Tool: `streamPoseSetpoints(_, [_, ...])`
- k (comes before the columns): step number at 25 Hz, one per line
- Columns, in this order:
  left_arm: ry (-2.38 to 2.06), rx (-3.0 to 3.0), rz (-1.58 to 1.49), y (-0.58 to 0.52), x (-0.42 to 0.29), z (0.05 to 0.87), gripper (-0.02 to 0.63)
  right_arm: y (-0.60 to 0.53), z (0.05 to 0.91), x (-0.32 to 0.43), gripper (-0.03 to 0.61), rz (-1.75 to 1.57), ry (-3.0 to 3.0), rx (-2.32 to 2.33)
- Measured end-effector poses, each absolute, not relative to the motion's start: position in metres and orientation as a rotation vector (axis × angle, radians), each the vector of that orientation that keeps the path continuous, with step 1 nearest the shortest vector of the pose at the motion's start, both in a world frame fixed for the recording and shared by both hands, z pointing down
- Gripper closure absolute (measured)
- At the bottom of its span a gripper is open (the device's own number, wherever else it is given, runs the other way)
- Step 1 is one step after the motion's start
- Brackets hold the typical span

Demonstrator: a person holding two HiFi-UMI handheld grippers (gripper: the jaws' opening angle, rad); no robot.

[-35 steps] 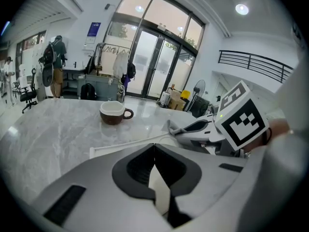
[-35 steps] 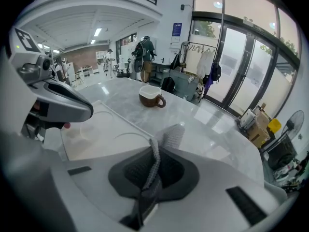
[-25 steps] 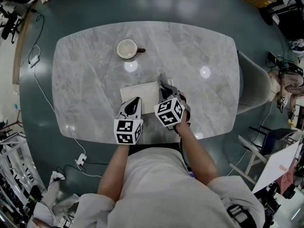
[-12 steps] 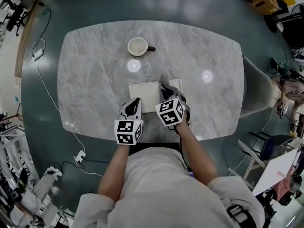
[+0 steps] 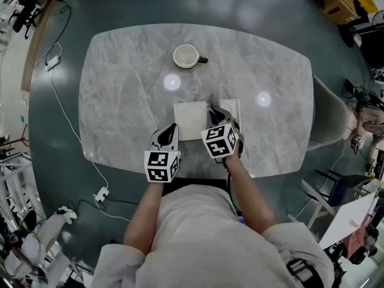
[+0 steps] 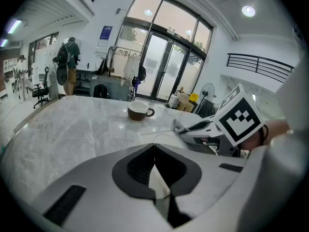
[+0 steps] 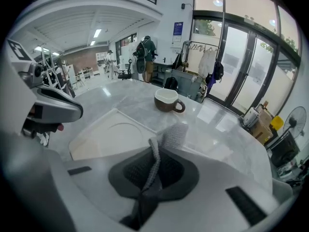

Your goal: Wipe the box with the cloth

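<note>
- Two hand-held grippers are in play. Your left hand-held gripper (image 6: 154, 148) has its jaws closed on a thin cream-white edge, seemingly the box's near left corner. Your right hand-held gripper (image 7: 154, 151) is clamped on the cloth.
- One box (image 5: 191, 117): flat, square and cream-white, with a raised rim and a faint round impression in its top. It lies on the surface directly ahead of both hand-held grippers, and the right one sits over its right part.
- One cloth (image 7: 173, 135): grey with a waffle texture. It is bunched between the right jaws and a flap stands up past their tips, above the box.
- One cup (image 5: 186, 56): brown outside, white inside. It stands well beyond the box, ahead of your left hand-held gripper, with its handle towards the right.
- One surface (image 5: 120, 89): pale grey marble with rounded corners and glossy light spots.
- Around it are a teal floor (image 5: 198, 5), a pale chair (image 5: 327, 122) off to your right, tall glass doors (image 6: 164, 66), and two people (image 6: 70, 62) far off.
</note>
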State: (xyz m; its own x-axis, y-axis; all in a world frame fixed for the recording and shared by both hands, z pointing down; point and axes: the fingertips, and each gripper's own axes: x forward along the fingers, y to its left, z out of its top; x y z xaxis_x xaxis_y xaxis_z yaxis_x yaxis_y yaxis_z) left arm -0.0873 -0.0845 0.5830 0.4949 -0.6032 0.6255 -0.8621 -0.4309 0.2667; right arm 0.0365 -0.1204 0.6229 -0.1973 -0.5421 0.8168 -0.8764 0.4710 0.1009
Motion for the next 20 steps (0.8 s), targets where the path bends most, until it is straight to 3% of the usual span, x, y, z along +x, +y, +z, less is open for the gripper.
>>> streamPoseSetpoints(20, [-1.220,2.173,0.595,-0.077,-0.141,0.582,0.591,-0.114,0.621,-0.024,0.545,0.568,-1.928,1.194])
